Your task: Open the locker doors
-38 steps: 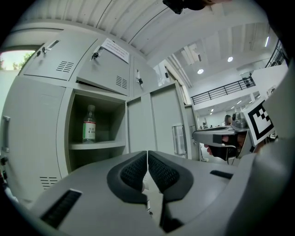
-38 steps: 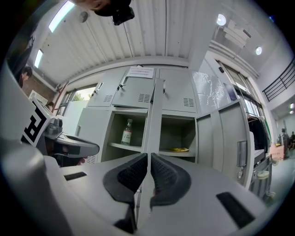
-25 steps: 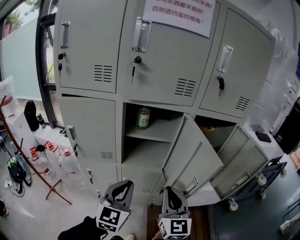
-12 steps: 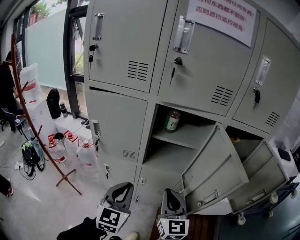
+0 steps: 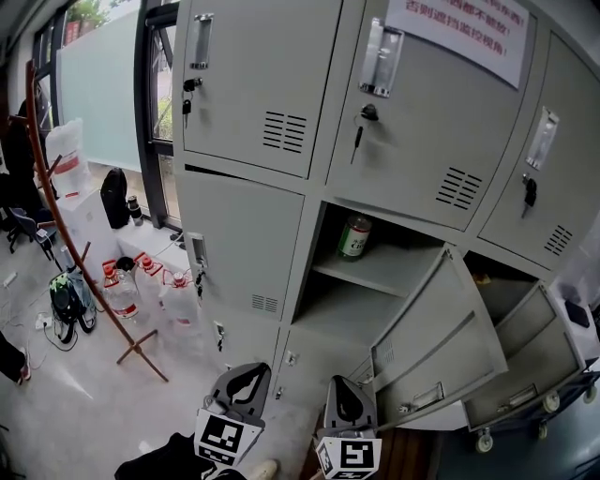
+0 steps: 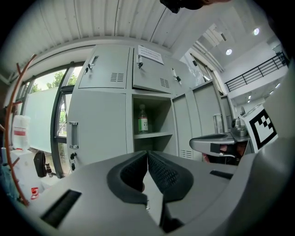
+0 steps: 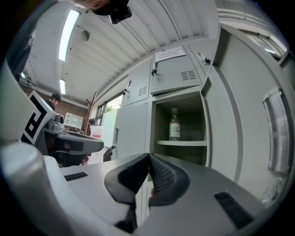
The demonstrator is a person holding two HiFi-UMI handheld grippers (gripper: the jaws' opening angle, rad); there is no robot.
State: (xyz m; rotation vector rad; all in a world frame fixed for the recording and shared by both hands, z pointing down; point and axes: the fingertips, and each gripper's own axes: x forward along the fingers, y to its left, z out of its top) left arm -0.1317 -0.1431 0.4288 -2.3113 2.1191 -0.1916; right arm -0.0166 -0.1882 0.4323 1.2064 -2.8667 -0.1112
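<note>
While both grippers are hovering low in front of the lockers [image 5: 281, 112], neither is touching a door. The left gripper [image 5: 247, 377] is holding its jaws pressed together with nothing between them, and the right gripper [image 5: 343, 386] is doing the same just beside it. Both are pointing level toward the cabinet.

The middle door [image 5: 427, 328] is hanging wide open, swung out to the right, and it is exposing a shelf [image 5: 375, 270] on which a bottle [image 5: 353, 236] is standing upright. The right door [image 5: 520, 352] next to it is also standing open. The left door [image 5: 246, 239] in the same row is sitting shut, with its handle [image 5: 197, 251] and keys on its left edge. All three upper doors are staying closed, and a paper notice [image 5: 469, 26] is hanging on the upper middle one.

A coat stand [image 5: 56, 216] is standing on the floor at the left, with water jugs [image 5: 117, 292] sitting near its base.
</note>
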